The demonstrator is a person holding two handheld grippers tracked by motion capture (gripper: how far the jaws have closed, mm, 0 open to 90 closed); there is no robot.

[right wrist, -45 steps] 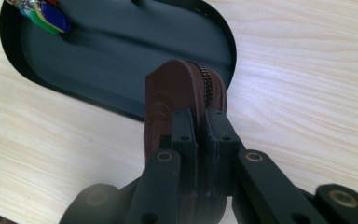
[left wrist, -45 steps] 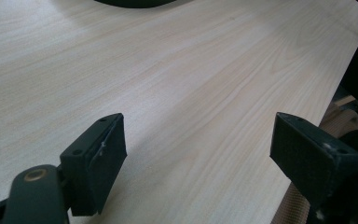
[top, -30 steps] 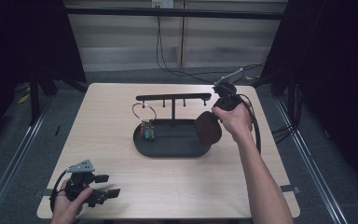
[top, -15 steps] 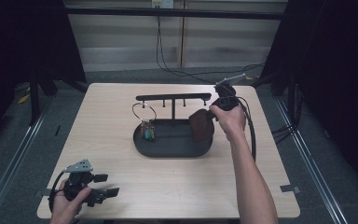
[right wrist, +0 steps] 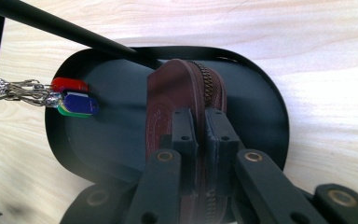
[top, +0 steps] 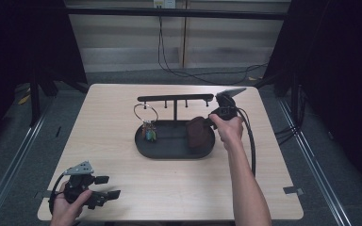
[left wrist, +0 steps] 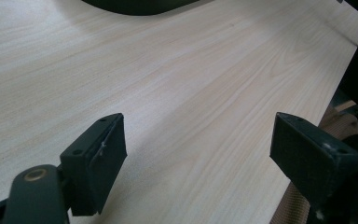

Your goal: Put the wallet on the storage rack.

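A brown zipped leather pouch (right wrist: 182, 93) hangs edge-up over the right half of the black oval tray (right wrist: 102, 140), with my right gripper (right wrist: 199, 130) shut on its upper edge. From above, the pouch (top: 198, 133) reaches down into the tray (top: 169, 151) and my right gripper (top: 212, 120) sits at its right. A key bunch with red, blue and green tags (right wrist: 72, 100) hangs from a ring (top: 145, 113) on the stand's crossbar (top: 174, 98). My left gripper (top: 107, 187) rests low at the table's front left corner, open, with bare wood between its fingers (left wrist: 100, 154).
The stand's post (top: 175, 110) rises from the tray's middle, with short pegs under the crossbar. The wooden table (top: 122, 188) is bare around the tray. A cable (top: 250, 146) trails from the right gripper along the forearm. Dark floor and metal rails surround the table.
My right gripper has come down and slightly left with the pouch, lowering it from beside the crossbar's end into the tray's right half. The left gripper has stayed put.
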